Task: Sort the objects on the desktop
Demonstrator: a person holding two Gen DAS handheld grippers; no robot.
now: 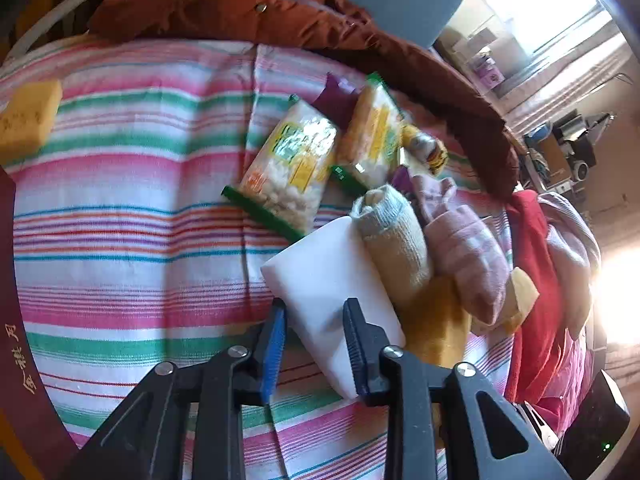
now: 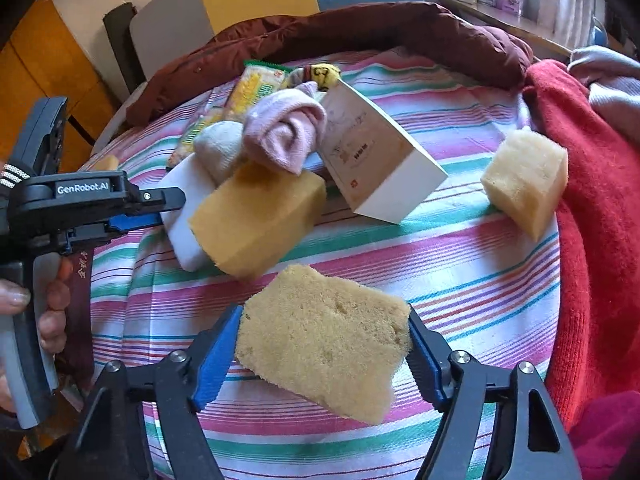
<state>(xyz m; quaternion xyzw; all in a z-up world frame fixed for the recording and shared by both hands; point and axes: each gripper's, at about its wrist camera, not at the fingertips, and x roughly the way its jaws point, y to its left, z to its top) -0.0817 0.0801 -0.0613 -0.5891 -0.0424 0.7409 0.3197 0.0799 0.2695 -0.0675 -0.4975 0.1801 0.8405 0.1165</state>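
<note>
We noted the right gripper [image 2: 324, 354] clamped on a tan sponge [image 2: 326, 340], held above the striped cloth [image 2: 460, 264]. Left gripper [image 1: 314, 344]: fingers apart, straddling the white block's [image 1: 328, 280] near corner. Beyond it lay rolled socks [image 1: 400, 240], two snack packs [image 1: 292, 164], then a brown coat [image 1: 280, 12].

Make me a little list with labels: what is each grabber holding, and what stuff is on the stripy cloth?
surface: striped cloth
left gripper: fingers around the white block, which lies on the cloth
right gripper: shut on a tan sponge, lifted off the cloth
pile: yellow sponge, pink sock, grey sock, snack bags
beside pile: white box, tilted
far right: pale sponge
edges: brown coat, red cloth
</note>
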